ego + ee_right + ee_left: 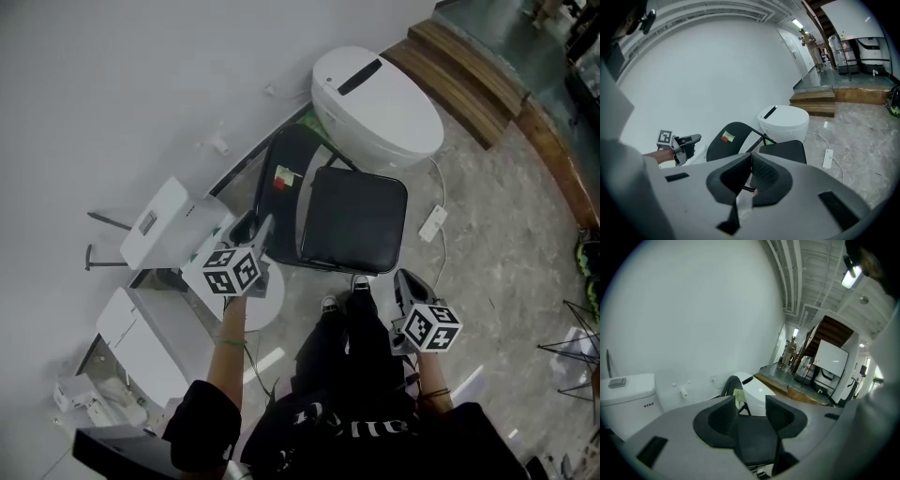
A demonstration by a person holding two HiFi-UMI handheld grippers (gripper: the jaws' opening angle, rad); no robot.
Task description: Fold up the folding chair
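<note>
- On the grey stone floor (506, 234), close against the white wall (112, 94): folding chair (328, 206), unfolded, black seat (361, 225) level, rounded backrest (291, 150) upright on the wall side.
- On that backrest, a small red-and-white label (284, 178).
- Just behind the chair, a white toilet (375, 103), lid down, dark strip on top.
- To the right of the seat, flat on the floor, a white power strip (432, 223), cable curving away behind it.
- Beyond the toilet, a wooden step (464, 80) up to a darker floor.
- Just beside the chair's left edge, near the seat's front corner: left gripper (255, 230), pointing toward the backrest; jaws standing apart, nothing pressed between the pads, only seat and backrest seen farther off through the gap.
- Off the seat's front right corner, apart from the chair: right gripper (408, 284), angled downward; jaws brought together, pads meeting, nothing between them.
- Further left along the wall, a white cistern (169, 225) with a grey button plate on its top.
- Between the two grippers, at the seat's front edge, the toes of two dark shoes (361, 281) and black trouser legs below them.
</note>
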